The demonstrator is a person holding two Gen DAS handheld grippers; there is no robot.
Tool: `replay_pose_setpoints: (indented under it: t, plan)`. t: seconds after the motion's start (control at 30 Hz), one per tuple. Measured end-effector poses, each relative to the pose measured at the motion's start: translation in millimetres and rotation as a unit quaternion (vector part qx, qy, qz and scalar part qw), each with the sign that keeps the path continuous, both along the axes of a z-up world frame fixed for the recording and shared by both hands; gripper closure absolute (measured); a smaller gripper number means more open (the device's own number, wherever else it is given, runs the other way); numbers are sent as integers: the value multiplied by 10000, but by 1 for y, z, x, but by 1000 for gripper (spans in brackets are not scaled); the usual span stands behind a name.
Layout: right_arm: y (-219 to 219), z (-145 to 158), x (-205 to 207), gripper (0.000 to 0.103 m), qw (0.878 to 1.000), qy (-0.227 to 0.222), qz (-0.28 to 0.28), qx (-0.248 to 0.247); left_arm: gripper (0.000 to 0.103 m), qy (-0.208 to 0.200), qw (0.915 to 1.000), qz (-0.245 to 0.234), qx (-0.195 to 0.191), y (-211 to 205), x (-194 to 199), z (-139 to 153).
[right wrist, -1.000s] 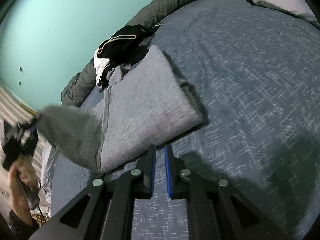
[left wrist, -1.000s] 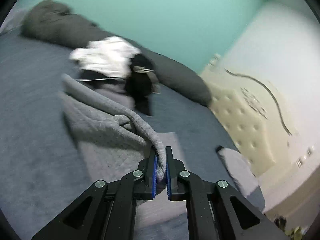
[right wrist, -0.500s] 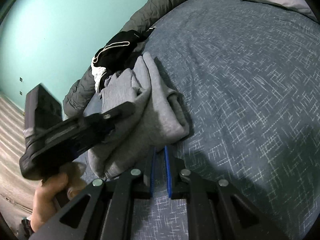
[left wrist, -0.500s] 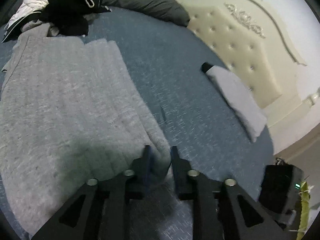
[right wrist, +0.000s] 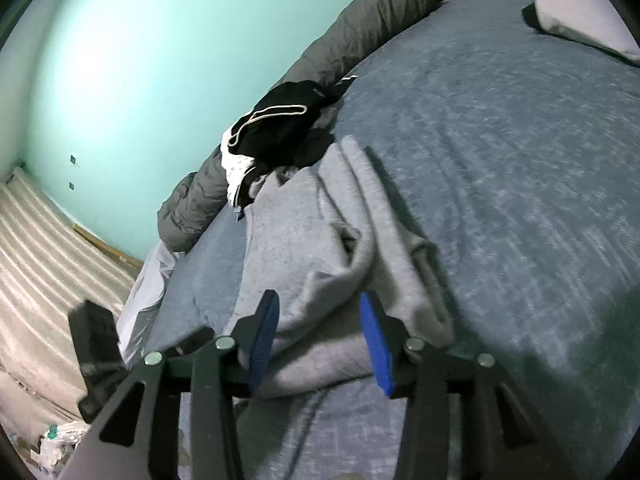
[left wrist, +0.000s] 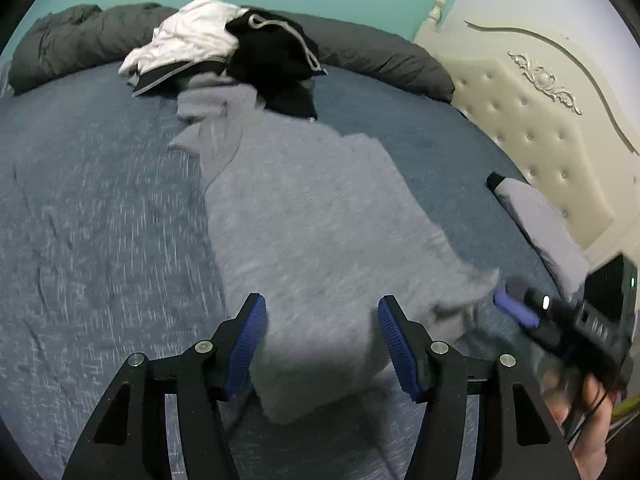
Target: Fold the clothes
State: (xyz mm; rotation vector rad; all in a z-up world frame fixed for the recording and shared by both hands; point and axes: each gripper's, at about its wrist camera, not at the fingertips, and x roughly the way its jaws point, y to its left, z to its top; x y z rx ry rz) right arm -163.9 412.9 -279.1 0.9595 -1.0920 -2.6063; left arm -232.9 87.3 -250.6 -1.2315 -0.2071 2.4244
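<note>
Left claw (left wrist: 322, 344) wide open, nothing held, pads either side of the near end of the grey top (left wrist: 320, 220) but clear of the cloth; right claw (right wrist: 318, 344) also wide open and empty, near hem of the top between its pads, contact unclear. Top lies on the bed (left wrist: 92, 220), partly folded; in left view its long axis runs from 6 o'clock at the claw to about 11 o'clock, where it ends at the clothes pile (left wrist: 240, 52). Right view shows a loose ridged fold along the top at 12 o'clock from that claw. In left view the right claw sits at 3 o'clock, at the top's right corner. Both claws are at the same near end, left one centred on it, right one on the corner, so the next fold likely goes away from both, toward the pile. Motion blur on both views, edges soft
</note>
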Motion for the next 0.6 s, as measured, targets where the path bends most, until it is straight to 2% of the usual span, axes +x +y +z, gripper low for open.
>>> replay_pose_setpoints:
  t: [0.3, 0.37, 0.4, 0.43, 0.6]
  plan:
    - [-7, -21, -26, 59, 9989, -406, 146, 191, 40, 62, 9996, -271, 2, -2, 7, -17]
    - [-8, -23, -29, 78, 9985, -425, 156, 301, 40, 57, 9995, -294, 37, -2, 7, -17]
    - [-9, -23, -30, 83, 9982, -448, 140, 365, 40, 48, 9995, -306, 47, -1, 6, -19]
    - [-9, -22, -30, 92, 9981, -440, 116, 408, 40, 42, 9995, -319, 45, 0, 6, -19]
    - [-8, 3, -14, 97, 9975, -72, -34, 701, 40, 66, 9992, -387, -26, 2, 7, -18]
